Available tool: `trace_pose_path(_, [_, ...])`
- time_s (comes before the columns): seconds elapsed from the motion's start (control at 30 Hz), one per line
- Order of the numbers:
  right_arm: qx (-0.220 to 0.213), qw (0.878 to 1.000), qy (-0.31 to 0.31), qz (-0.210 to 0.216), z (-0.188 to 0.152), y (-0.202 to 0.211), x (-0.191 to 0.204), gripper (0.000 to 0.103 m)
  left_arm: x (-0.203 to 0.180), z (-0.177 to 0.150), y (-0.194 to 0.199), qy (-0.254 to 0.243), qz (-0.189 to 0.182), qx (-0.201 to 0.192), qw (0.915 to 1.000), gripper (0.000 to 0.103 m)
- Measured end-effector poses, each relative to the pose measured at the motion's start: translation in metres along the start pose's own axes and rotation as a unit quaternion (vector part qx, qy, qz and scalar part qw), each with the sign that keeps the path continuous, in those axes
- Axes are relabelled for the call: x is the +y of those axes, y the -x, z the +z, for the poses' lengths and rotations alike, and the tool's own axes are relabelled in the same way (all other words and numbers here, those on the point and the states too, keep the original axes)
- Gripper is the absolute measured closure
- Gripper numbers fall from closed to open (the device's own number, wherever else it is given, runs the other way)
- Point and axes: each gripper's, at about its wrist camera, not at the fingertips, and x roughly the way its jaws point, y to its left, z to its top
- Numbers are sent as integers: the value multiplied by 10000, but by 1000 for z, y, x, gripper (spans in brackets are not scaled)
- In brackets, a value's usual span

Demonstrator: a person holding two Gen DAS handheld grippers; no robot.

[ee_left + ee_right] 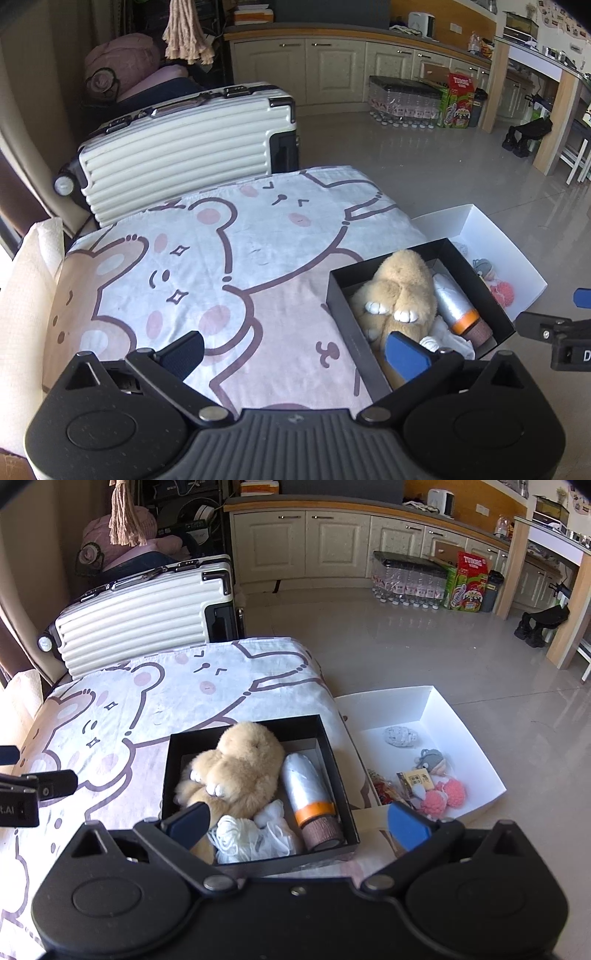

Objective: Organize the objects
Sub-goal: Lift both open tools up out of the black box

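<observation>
Grippers, left (295, 356) and right (295, 825), we see spread wide and empty; plush rabbit (236, 768) lies mid-frame in black box (243, 725).

The left gripper (295, 354) has a matte black plastic body with a ribbed grey centre, silver pivot screws and blue finger pads (406, 354); the right gripper (295, 821) shares that build, its centre stippled black

Black box (334, 775) holds a tan plush (236, 768), a silver roll (306, 779) banded orange, and white cord (240, 836); white tray (465, 731) holds pink pompoms (443, 797); cloth (221, 240) white and pink with bear outlines; cream ribbed suitcase (177, 158)
</observation>
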Motion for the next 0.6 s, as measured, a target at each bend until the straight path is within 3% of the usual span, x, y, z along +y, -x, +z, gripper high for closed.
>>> trace_pose_path(0.6, [-23, 10000, 65, -56, -3, 2, 1, 0, 11, -11, -10, 171, 108, 211, 9996, 0])
